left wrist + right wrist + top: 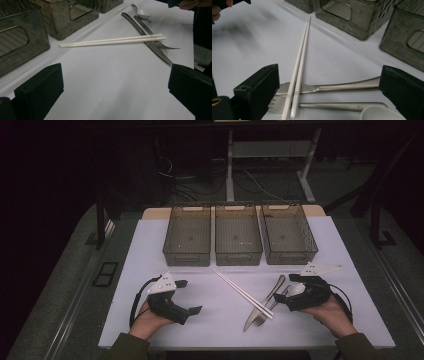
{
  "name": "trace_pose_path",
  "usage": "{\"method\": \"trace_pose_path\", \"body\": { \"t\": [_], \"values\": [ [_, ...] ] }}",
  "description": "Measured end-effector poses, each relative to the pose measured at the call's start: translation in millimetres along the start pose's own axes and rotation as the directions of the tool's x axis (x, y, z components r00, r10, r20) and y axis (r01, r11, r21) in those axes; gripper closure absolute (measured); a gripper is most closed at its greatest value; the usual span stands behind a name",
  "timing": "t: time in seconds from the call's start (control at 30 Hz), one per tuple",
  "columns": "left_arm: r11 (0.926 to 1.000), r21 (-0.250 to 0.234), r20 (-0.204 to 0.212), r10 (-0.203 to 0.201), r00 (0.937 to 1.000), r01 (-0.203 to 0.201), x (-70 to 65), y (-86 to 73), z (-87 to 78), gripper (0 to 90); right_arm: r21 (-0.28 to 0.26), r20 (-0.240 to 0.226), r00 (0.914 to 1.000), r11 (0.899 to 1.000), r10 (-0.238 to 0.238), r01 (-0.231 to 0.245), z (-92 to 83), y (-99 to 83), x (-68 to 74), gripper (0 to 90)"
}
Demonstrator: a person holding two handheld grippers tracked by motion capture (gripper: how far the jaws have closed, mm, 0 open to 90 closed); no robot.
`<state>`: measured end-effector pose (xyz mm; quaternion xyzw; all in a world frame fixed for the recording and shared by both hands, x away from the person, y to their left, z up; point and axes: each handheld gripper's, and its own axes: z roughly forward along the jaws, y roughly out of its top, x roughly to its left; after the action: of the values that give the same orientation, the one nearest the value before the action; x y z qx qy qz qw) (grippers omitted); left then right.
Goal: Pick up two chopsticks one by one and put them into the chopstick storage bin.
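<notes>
Chopsticks (243,293), thin, stiff, light and probably slippery, lie paired on the tabletop (210,320) across a knife (262,303) and fork (267,309), best pinched mid-length, while left gripper (189,296) and right gripper (282,292) hold jaws wide open, empty.

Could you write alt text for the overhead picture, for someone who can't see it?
A person's hands hold the left gripper and right gripper, both open, over a white table. Between them white chopsticks lie across a knife and fork, with a white spoon beside the right gripper. Three empty smoky bins line the far side.
</notes>
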<state>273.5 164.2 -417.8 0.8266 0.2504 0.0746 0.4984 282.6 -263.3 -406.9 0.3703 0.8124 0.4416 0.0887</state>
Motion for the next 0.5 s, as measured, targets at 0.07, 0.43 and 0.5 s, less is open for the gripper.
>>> {"method": "trace_pose_path", "body": {
  "t": [0.07,0.43,0.5],
  "values": [
    [1.0000,-0.001,-0.001,-0.002,1.0000,0.002,0.2,-0.1,-0.2,0.0,0.007,-0.005,1.0000,1.000,-0.004,0.004,2.5,2.0,1.4,3.1],
    [1.0000,-0.002,-0.001,-0.004,1.0000,0.004,0.5,0.1,-0.6,0.0,0.041,-0.033,0.9991,0.999,-0.028,0.029,19.7,12.7,8.6,5.1],
    [1.0000,-0.002,0.001,-0.003,1.0000,0.003,0.8,0.1,-0.5,0.0,0.052,-0.036,0.9989,0.998,-0.030,0.032,23.4,14.7,9.8,6.4]
  ]
}}
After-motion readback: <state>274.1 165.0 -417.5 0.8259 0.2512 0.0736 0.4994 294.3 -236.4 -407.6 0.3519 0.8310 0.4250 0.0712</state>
